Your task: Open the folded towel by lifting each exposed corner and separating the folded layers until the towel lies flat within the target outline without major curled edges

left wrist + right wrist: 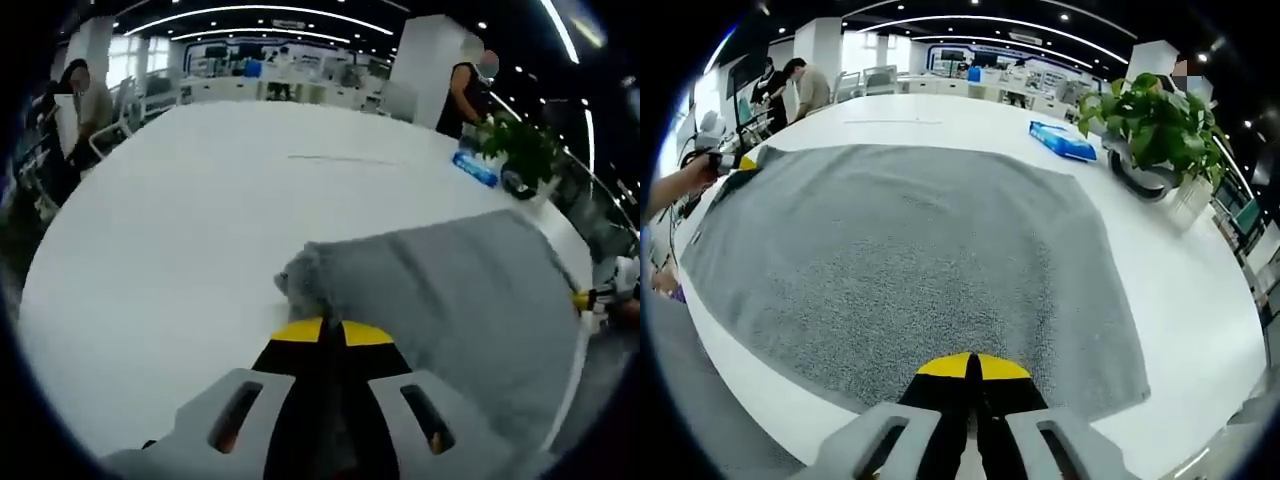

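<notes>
- The white table (1180,290) runs away ahead of both my claws, wide and bare on the far side; in the left gripper view (150,260) it stretches off to the left of my jaws.
- The grey towel (900,250) lies spread on that table, straight ahead of my right claw and reaching almost to its tips; its near edge runs just beyond them; in the left gripper view the towel (470,290) fans out ahead and to the right of my left claw, with a bunched corner right at the tips.
- My left claw (330,322): the yellow tips are pressed together on the towel's bunched corner, cloth puckered just past them.
- My right claw (973,362): the yellow tips sit close together at the towel's near edge; whether they pinch cloth I cannot tell.
- A potted green plant (1150,120) stands far ahead and to the right of my right claw, on the table beyond the towel.
- A blue packet (1062,140) lies just left of the plant, past the towel's far corner.
- In the right gripper view my other claw (740,160) shows at the towel's far left corner, a hand (690,170) behind it.
- People stand well beyond the table.
</notes>
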